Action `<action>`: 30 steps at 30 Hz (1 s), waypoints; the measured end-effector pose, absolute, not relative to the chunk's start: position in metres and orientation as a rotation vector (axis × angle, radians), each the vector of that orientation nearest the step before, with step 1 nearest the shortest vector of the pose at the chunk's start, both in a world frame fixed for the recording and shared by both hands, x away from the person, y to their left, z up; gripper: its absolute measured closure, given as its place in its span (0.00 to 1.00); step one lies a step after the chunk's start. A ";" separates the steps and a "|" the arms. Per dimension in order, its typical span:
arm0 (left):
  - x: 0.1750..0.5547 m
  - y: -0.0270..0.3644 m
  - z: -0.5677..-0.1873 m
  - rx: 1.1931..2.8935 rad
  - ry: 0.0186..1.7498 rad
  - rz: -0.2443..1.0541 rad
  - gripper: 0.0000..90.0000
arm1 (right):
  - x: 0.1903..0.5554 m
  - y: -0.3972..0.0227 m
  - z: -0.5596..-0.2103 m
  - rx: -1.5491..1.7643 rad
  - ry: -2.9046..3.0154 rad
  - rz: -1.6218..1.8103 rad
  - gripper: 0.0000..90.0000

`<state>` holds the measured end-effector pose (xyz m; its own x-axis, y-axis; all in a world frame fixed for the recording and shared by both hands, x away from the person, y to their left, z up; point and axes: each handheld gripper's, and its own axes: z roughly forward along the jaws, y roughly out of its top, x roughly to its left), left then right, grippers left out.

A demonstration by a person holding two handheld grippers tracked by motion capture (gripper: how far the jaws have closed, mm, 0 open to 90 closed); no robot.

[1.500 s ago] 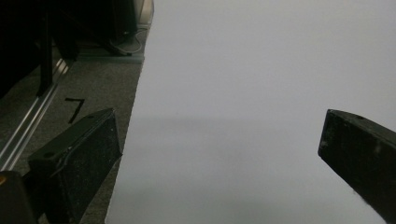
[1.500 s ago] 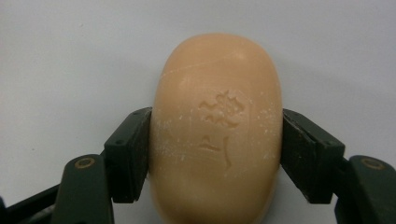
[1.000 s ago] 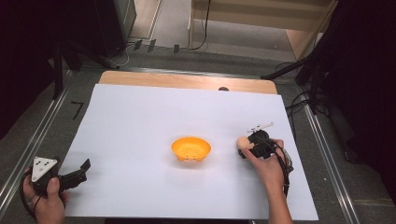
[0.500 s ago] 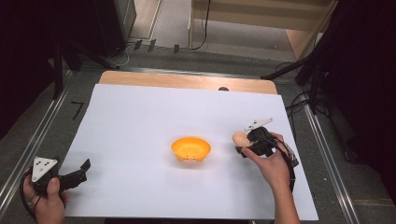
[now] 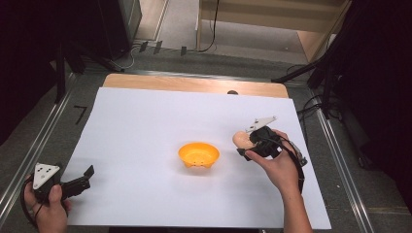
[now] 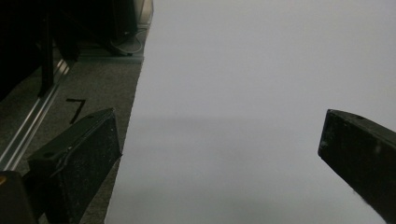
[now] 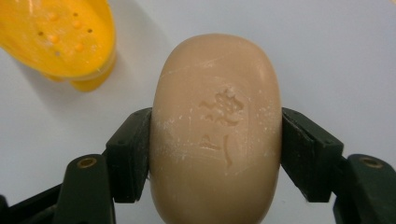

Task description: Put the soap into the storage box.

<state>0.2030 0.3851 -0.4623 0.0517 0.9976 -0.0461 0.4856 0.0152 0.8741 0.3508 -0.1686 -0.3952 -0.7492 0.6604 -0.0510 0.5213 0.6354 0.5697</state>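
Note:
A tan oval bar of soap (image 7: 217, 135) with a stamped mark sits between the two black jaws of my right gripper (image 7: 215, 154), which is shut on it. From above, the soap (image 5: 241, 140) is held just over the white sheet, right of an orange dish (image 5: 198, 155) with small holes in its bottom. That dish (image 7: 56, 37) lies at the upper left in the right gripper view. My left gripper (image 5: 86, 175) rests at the sheet's near left corner, open, with nothing but white paper between its jaws (image 6: 219, 154).
A white sheet (image 5: 145, 126) covers the table; a strip of wood (image 5: 194, 85) shows at its far edge. Grey carpet with a black tape mark (image 6: 75, 108) and a metal rail (image 5: 39, 141) lie to the left. Cables and dark stands surround the table.
My right gripper has lifted and carried the soap a little up and left, toward the orange dish. The left gripper has stayed where it was.

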 end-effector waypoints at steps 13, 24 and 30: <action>0.203 0.385 -0.462 1.575 1.531 0.854 0.00 | 0.351 -0.151 -0.384 0.821 2.651 0.864 0.36; 0.203 0.385 -0.462 1.576 1.531 0.853 0.00 | 0.350 -0.128 -0.379 0.638 2.693 0.880 0.36; 0.203 0.385 -0.462 1.575 1.532 0.854 0.00 | 0.351 -0.115 -0.380 0.552 2.721 0.899 0.36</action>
